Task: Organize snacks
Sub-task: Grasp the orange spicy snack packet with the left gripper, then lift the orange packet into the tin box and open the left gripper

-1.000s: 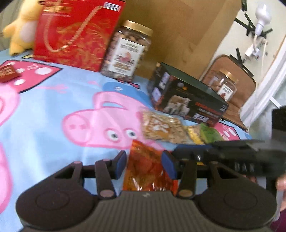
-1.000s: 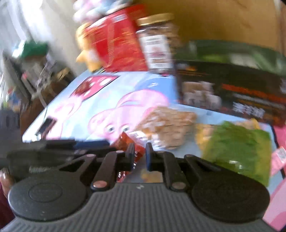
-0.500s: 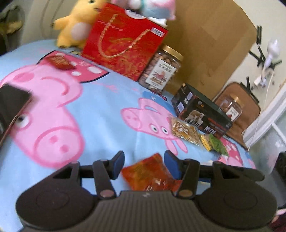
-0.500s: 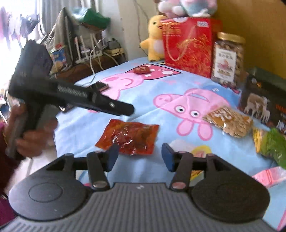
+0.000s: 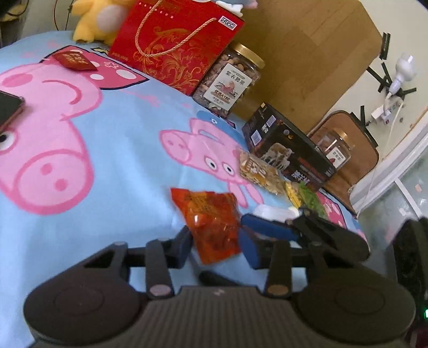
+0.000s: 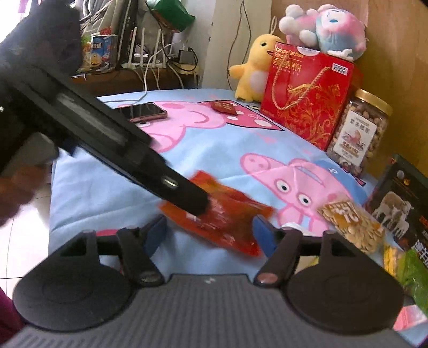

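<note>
A red-orange snack packet (image 5: 214,222) sits between the blue pads of my left gripper (image 5: 217,249). The jaws are closing, and both pads touch the packet's edges. From the right wrist view, a left fingertip (image 6: 196,204) lies over the same packet (image 6: 230,224), which is blurred just above the pig-print cloth (image 6: 214,150). My right gripper (image 6: 210,237) is opening wide; the packet lies just ahead of its pads, untouched. One right finger (image 5: 267,227) shows beside the packet. A seed packet (image 5: 260,174) and a green-yellow packet (image 5: 305,195) lie near a black box (image 5: 289,152).
A nut jar (image 5: 230,80), a red gift bag (image 5: 174,42) and a yellow plush (image 5: 93,18) line the back. A phone (image 6: 144,111) and a small red packet (image 6: 223,107) lie on the far left. A second jar (image 5: 337,147) stands beyond the cloth's right edge.
The right gripper went from shut to wide open. The left jaws narrowed onto the red-orange packet. Both hands drew back from the black box, so more of the cloth shows.
</note>
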`<state>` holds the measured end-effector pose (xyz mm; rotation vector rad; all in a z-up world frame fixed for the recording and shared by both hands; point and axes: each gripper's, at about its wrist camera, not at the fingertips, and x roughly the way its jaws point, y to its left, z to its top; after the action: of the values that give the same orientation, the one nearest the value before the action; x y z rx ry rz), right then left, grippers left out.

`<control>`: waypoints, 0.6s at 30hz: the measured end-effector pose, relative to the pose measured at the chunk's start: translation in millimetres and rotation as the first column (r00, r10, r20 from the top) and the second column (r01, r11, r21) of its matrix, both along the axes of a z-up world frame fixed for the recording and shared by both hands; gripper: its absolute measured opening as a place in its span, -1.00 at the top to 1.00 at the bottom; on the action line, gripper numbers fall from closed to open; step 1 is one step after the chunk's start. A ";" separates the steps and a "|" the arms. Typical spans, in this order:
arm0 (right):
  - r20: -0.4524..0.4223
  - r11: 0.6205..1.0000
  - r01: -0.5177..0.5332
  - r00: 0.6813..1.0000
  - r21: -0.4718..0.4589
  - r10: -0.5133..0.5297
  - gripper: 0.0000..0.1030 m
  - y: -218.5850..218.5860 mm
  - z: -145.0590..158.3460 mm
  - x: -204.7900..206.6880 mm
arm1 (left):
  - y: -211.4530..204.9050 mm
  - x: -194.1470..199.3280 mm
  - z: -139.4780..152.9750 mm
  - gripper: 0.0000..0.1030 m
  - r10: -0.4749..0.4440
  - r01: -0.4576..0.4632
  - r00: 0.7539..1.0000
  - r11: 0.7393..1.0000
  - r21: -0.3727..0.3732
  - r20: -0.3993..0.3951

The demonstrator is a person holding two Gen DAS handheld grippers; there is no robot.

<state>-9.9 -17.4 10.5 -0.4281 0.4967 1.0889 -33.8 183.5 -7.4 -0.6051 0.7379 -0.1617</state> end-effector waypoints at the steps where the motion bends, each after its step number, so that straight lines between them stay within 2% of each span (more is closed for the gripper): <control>1: 0.000 1.000 0.004 1.000 -0.001 -0.004 -0.41 0.5 0.2 0.3 | 2.4 3.2 -0.4 0.36 0.011 -0.011 1.000 1.000 -0.016 -0.005; 6: -0.004 1.000 0.016 1.000 -0.004 -0.016 -0.32 1.7 3.5 -5.5 | 19.6 9.2 -7.5 0.49 0.033 -0.039 0.999 0.987 -0.154 -0.042; 8: 0.001 0.999 0.032 0.999 -0.002 -0.032 -0.27 0.0 3.4 -6.5 | 19.8 10.5 -5.8 0.49 0.017 -0.019 1.000 0.978 -0.210 -0.015; 10: 0.002 0.998 0.058 0.998 0.007 -0.058 -0.27 -3.8 2.9 -5.3 | 17.2 12.7 -0.5 0.21 -0.012 0.018 1.000 0.969 -0.245 0.028; 11: -0.004 0.998 0.065 0.998 0.012 -0.065 -0.25 -5.9 2.5 -4.8 | 16.3 15.0 1.2 0.14 -0.031 0.041 0.998 0.965 -0.258 0.046; 12: -0.006 0.997 0.071 0.997 0.016 -0.071 -0.18 -7.0 2.2 -5.5 | 13.8 18.9 3.5 0.08 -0.050 0.064 0.997 0.962 -0.266 0.061; 15: -0.001 0.996 0.088 0.996 0.022 -0.088 -0.05 -12.1 3.1 -5.9 | 5.1 29.8 10.3 0.08 -0.077 0.093 0.994 0.967 -0.237 0.076; 16: 0.002 0.995 0.095 0.995 0.025 -0.096 0.13 -14.0 2.9 -5.2 | 2.3 35.3 10.9 0.15 -0.081 0.094 0.994 0.971 -0.218 0.069; 17: 0.019 0.993 0.117 0.993 0.019 -0.117 0.22 -14.5 2.2 -4.9 | -0.4 42.1 9.3 0.22 -0.088 0.096 0.995 0.975 -0.198 0.045; 18: 0.028 0.992 0.129 0.991 0.017 -0.129 0.33 -15.3 1.6 -4.0 | -4.2 50.7 5.4 0.40 -0.095 0.093 0.995 0.980 -0.175 0.000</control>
<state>-13.9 -32.7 12.2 -0.3928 0.4834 0.9600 16.9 179.2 -2.0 -0.7381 0.7660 -0.3139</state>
